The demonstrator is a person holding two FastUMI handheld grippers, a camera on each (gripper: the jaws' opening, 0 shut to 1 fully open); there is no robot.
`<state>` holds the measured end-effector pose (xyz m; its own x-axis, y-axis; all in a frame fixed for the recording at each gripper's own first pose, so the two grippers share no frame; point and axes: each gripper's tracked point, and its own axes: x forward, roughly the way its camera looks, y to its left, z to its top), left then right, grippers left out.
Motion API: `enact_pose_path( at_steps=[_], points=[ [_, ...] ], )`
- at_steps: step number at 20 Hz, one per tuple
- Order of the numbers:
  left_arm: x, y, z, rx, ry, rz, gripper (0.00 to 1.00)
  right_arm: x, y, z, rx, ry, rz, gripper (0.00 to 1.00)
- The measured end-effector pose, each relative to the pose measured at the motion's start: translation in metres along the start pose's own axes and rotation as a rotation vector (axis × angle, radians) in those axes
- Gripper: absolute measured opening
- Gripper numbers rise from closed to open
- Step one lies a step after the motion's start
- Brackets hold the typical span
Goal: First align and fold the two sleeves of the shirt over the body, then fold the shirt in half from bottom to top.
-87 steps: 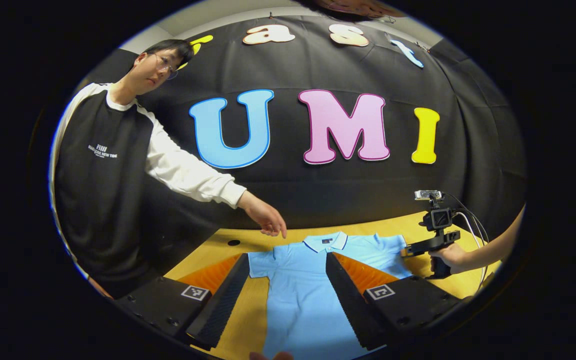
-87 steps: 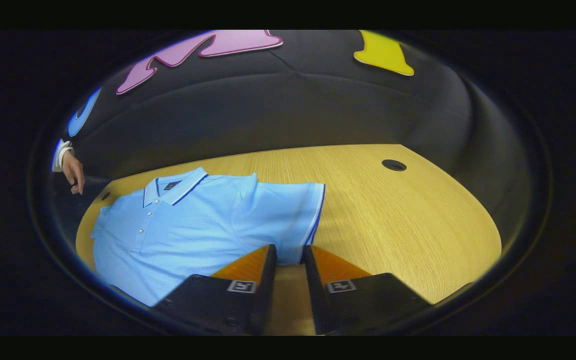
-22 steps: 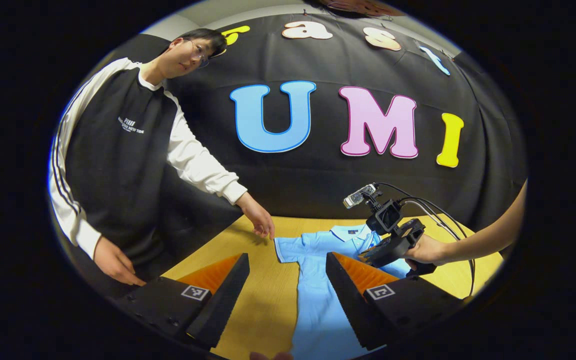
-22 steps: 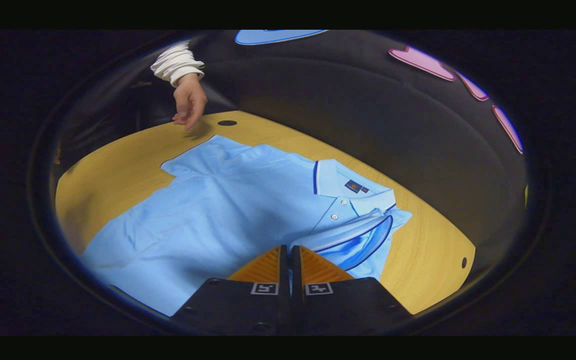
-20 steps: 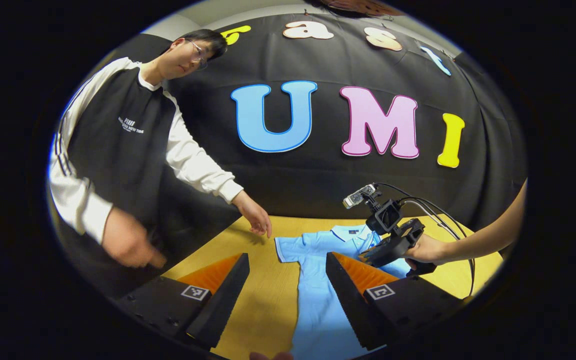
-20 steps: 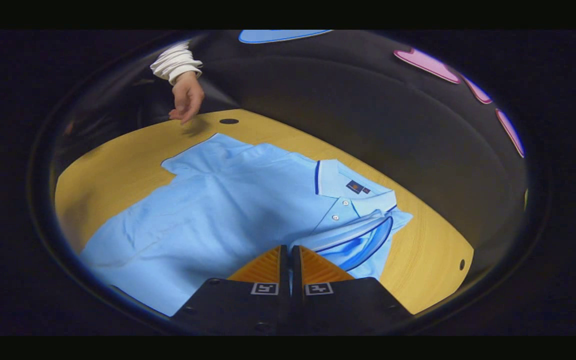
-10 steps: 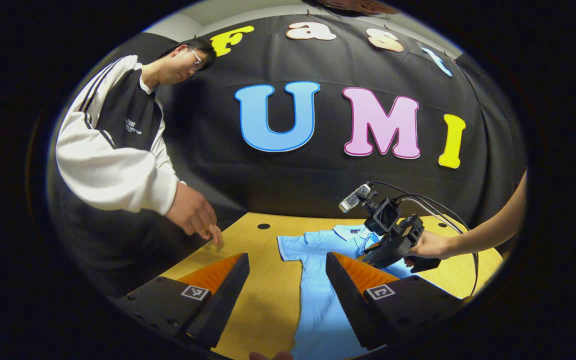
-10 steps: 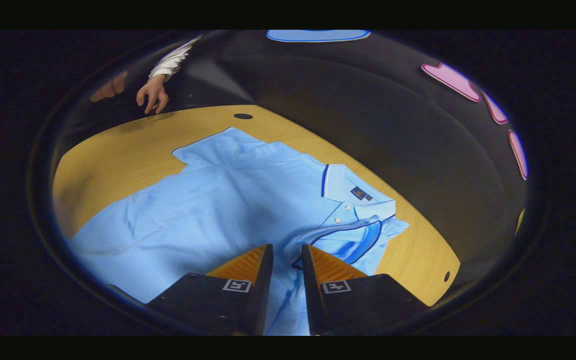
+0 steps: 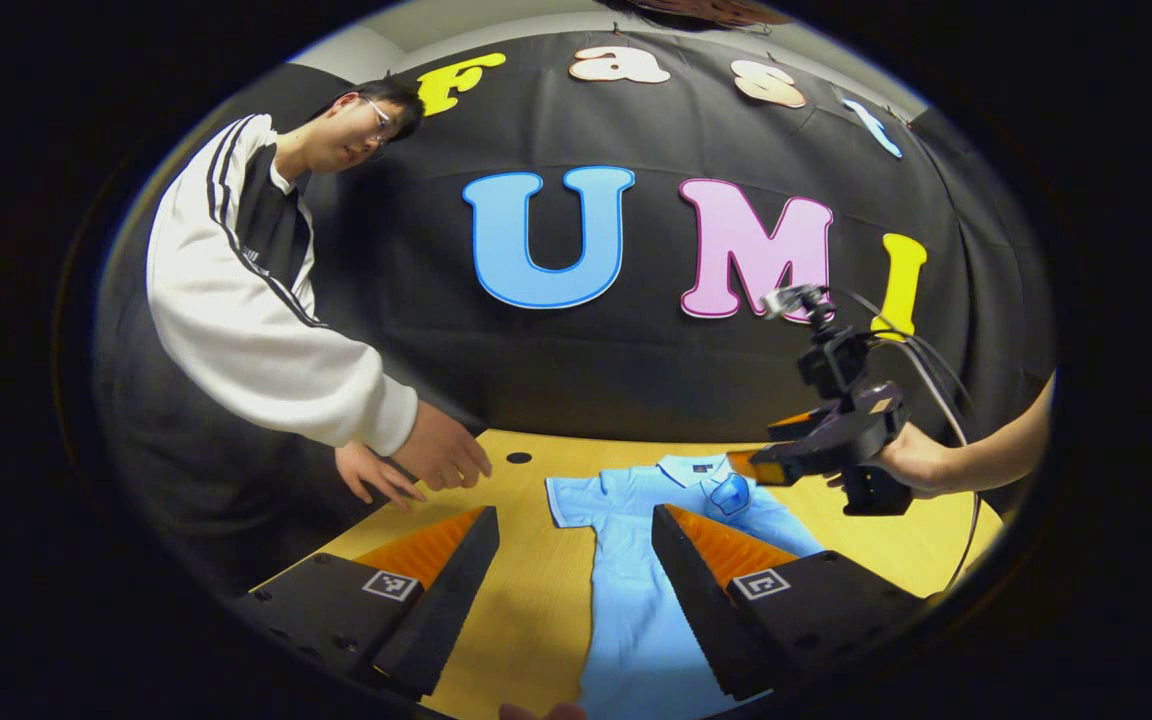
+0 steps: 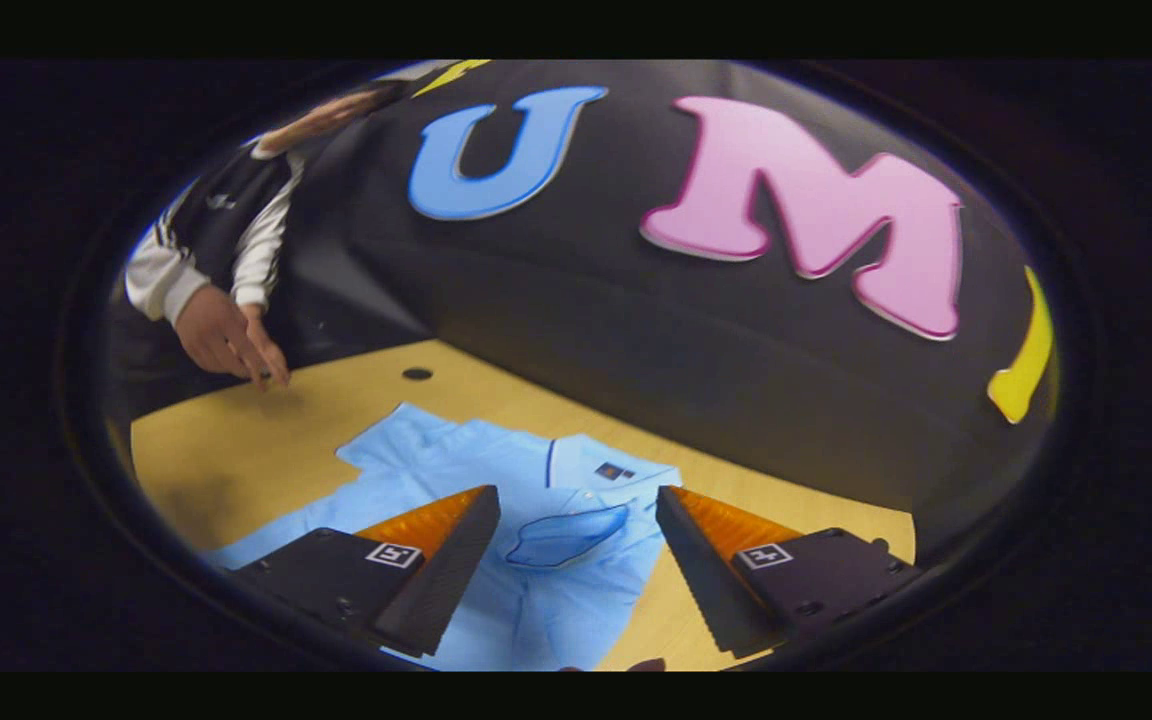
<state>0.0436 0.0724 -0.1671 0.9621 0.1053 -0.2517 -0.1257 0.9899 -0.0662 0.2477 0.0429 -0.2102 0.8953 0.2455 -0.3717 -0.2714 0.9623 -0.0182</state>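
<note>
My right gripper (image 10: 576,550) hangs released above the shirt (image 10: 546,590), one sleeve (image 10: 564,538) folded over its chest. My left gripper (image 9: 576,560) gapes too, the shirt at twelve o'clock.

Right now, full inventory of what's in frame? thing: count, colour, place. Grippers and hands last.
polo shirt: 1, light blue with dark-trimmed collar, flat on the table, one sleeve folded onto the chest, the other spread out.
table: 1, yellowish wood grain, under the shirt, with a dark round hole near the far edge.
bystander: 1, black and white top, at the table's far side, both hands reaching down to the tabletop, clear of the shirt.
left gripper: 1, fingers wide open, above the shirt's lower body.
right gripper: 1, fingers wide open, raised off the shirt above the folded sleeve.
operator's hand: 1, bare forearm, holding the right gripper's handle.
</note>
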Motion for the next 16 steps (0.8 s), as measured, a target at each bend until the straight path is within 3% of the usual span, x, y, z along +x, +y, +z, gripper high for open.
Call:
enact_pose_path(
  at_steps=[3, 5, 9, 12, 14, 16],
  points=[
    [0.021, -0.013, 0.005, 0.002, -0.007, -0.036, 0.98, -0.049, -0.028, 0.041, 0.318, -0.136, 0.0, 0.97],
    [0.047, -0.019, -0.003, 0.013, 0.008, -0.05, 0.98, -0.068, -0.052, 0.043, 0.466, -0.179, -0.022, 0.98],
    [0.132, -0.034, -0.068, 0.034, 0.207, -0.104, 0.98, -0.125, -0.095, 0.054, 0.453, -0.276, -0.127, 0.98],
    [0.176, -0.019, -0.099, -0.073, 0.377, -0.103, 0.98, -0.138, -0.098, 0.042, 0.426, -0.256, -0.137, 0.98],
    [0.205, 0.009, -0.113, -0.15, 0.466, -0.026, 0.99, -0.145, -0.105, 0.033, 0.402, -0.242, -0.129, 0.98],
    [0.23, 0.027, -0.13, -0.101, 0.531, 0.036, 0.96, -0.147, -0.112, 0.025, 0.377, -0.233, -0.124, 0.98]
  ],
)
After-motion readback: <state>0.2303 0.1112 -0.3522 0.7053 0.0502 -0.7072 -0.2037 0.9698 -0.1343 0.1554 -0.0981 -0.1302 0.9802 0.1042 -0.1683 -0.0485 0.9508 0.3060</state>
